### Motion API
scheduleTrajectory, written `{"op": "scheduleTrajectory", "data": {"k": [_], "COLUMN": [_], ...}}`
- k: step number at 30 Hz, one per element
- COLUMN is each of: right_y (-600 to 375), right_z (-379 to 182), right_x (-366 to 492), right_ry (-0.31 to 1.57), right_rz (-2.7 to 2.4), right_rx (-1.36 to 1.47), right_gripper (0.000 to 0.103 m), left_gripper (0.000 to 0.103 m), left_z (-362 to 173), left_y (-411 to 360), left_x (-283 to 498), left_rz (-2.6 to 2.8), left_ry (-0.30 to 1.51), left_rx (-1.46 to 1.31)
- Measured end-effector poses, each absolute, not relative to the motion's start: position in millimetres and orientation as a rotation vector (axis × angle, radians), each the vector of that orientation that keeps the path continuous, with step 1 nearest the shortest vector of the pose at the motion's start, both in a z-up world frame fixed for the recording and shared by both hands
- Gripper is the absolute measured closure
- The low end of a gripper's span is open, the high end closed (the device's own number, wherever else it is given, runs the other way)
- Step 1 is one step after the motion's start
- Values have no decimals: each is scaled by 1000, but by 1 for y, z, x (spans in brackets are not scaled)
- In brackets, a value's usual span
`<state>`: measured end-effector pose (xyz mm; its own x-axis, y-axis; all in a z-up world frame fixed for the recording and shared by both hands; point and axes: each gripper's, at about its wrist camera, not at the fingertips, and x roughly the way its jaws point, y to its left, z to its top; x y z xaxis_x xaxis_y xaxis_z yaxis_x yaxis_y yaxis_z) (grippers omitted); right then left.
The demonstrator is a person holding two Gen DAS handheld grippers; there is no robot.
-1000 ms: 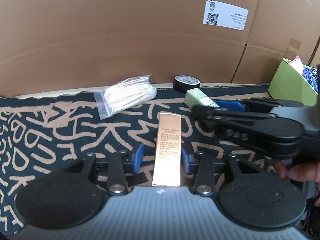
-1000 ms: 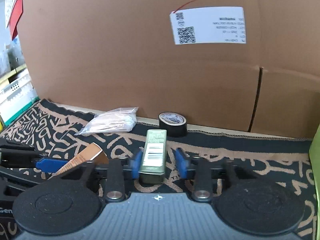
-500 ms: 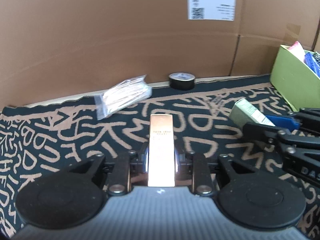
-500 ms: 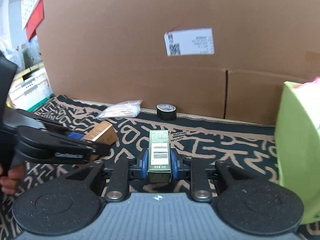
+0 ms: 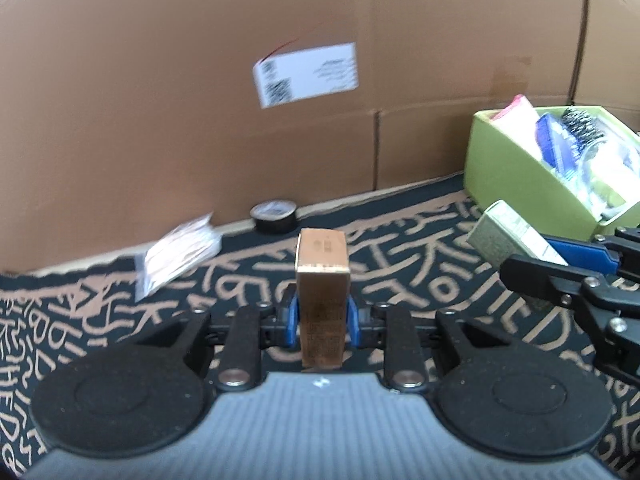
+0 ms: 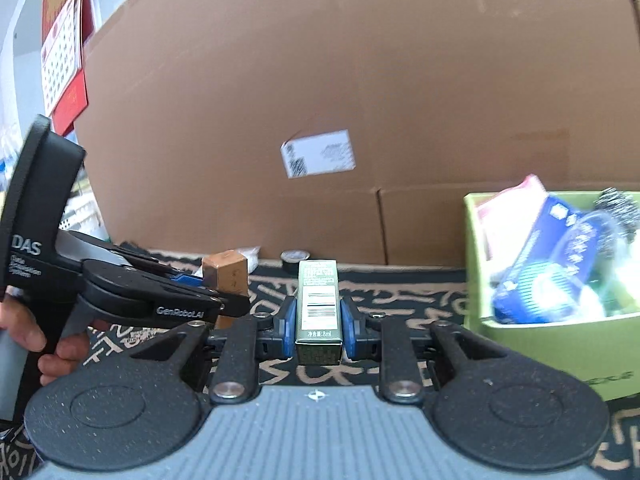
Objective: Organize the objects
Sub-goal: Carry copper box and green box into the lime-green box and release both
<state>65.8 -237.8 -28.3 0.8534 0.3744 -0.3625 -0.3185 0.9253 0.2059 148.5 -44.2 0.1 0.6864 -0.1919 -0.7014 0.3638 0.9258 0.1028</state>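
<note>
My left gripper (image 5: 321,316) is shut on a slim copper-gold box (image 5: 322,288) and holds it above the patterned cloth; the box also shows in the right wrist view (image 6: 226,276). My right gripper (image 6: 319,330) is shut on a small green box (image 6: 319,308) with a barcode label, also lifted; the green box shows at the right of the left wrist view (image 5: 508,236). A lime green bin (image 6: 560,344) full of packets stands at the right, close to the right gripper; it also shows in the left wrist view (image 5: 516,168).
A roll of black tape (image 5: 274,218) and a clear plastic bag (image 5: 176,254) lie on the black-and-tan cloth (image 5: 420,272) by the cardboard wall (image 5: 200,100). A red calendar (image 6: 64,40) hangs far left.
Both grippers closed on their boxes and lifted them off the cloth. Both have moved back and toward the right, so the green bin is now nearer.
</note>
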Motion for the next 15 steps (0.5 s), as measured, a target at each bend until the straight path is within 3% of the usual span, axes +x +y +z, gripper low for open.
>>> {"op": "scheduleTrajectory", "data": {"k": [15], "right_y": [-331], "right_z": [-2], "right_x": [25], "right_ry": [232], "right_rz": [137], "right_rx": [223], "right_gripper": [77], "left_gripper": [79], "left_z": [65], "left_y": [-126], "left_x": [124], "left_rz": [-507], "left_ry": [589], "left_rx": [200]}}
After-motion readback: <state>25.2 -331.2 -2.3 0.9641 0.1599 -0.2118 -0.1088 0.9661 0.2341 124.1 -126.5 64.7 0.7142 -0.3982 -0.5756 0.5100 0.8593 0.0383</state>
